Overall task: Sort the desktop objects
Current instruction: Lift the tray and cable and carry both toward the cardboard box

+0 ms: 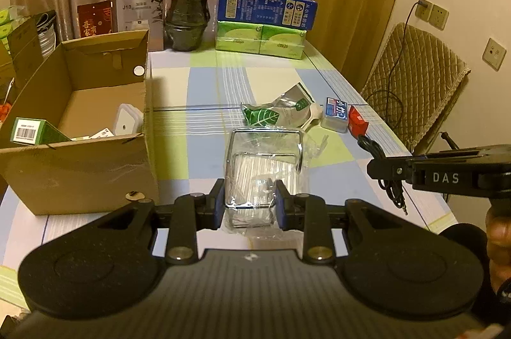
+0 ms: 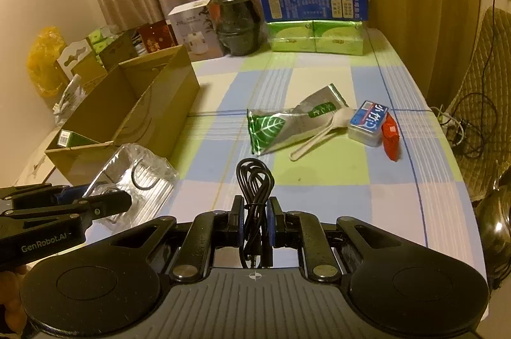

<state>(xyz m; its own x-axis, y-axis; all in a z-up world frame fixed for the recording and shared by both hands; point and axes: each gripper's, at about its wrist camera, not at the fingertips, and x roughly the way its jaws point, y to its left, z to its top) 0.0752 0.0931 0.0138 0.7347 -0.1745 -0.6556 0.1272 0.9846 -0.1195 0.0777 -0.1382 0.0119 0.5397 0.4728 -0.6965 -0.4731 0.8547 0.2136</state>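
Above the checked tablecloth point(image 2: 319, 188), the left gripper point(image 1: 249, 198) is clamped on a clear plastic box point(image 1: 255, 176) with a wire rim, wrapped in what looks like crinkled film, held up just right of the open carton point(image 1: 80, 153). Beside it the right gripper point(image 2: 255, 220) is pinched tight on a coiled black cable point(image 2: 255, 179), its loop standing up between the pads and its plug ends hanging below. Farther back on the cloth lie a green leaf pouch point(image 2: 287, 121), a white spoon point(image 2: 322, 131), a small lidded tub point(image 2: 367, 123) and a red packet point(image 2: 391, 137), close together and well clear of both grippers.
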